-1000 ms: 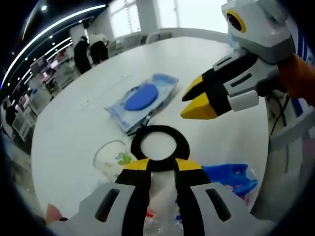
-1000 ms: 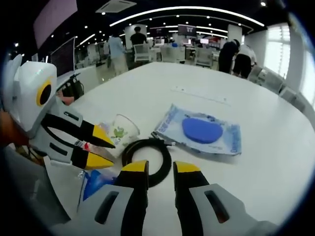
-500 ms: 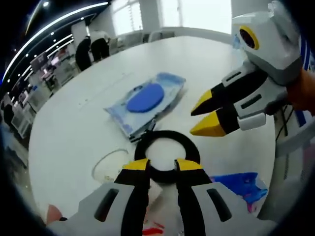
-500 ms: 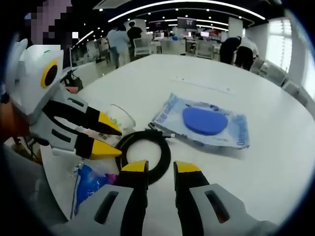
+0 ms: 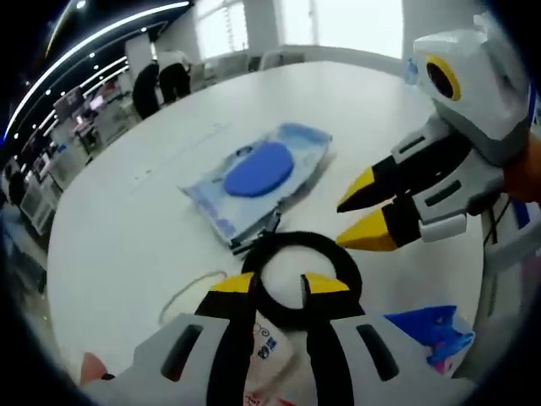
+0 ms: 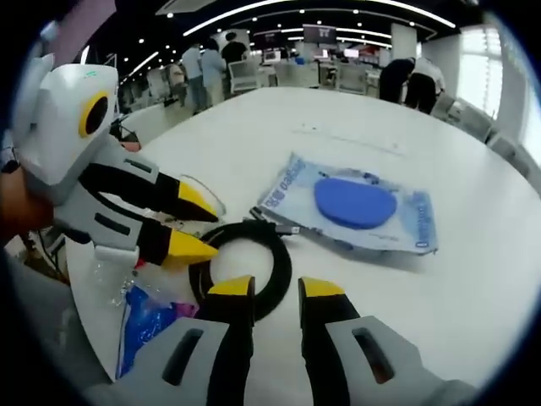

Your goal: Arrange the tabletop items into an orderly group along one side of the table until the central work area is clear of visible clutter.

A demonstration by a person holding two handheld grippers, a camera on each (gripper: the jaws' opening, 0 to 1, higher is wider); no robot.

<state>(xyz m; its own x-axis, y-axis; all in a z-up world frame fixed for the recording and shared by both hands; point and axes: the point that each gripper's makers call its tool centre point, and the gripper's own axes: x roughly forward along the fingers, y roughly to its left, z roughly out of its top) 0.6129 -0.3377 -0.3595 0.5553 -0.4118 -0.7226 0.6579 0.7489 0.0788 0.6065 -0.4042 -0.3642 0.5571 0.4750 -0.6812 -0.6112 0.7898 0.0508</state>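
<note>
A black cable coil [image 5: 347, 272] [image 6: 280, 255] lies flat on the white table [image 5: 127, 220], close to its edge. My left gripper [image 5: 279, 284] [image 6: 199, 224] is open, its yellow tips at the coil's near rim; whether they touch it I cannot tell. My right gripper [image 6: 276, 288] [image 5: 362, 215] is open too, low over the opposite side of the coil. Past the coil lies a flat pouch with a blue disc [image 5: 258, 173] [image 6: 355, 203]. A clear cup [image 5: 188, 293] [image 6: 209, 189] sits beside the left gripper.
A crumpled blue plastic bag [image 5: 429, 326] [image 6: 144, 325] and a white printed packet [image 5: 270, 345] lie at the table's edge by the grippers. The table's far half [image 6: 363, 127] is bare. Several people and chairs stand beyond it.
My left gripper has come forward and down onto the coil, so the cup has slipped toward the view's lower left. Both grippers remain open; the right one has barely moved.
</note>
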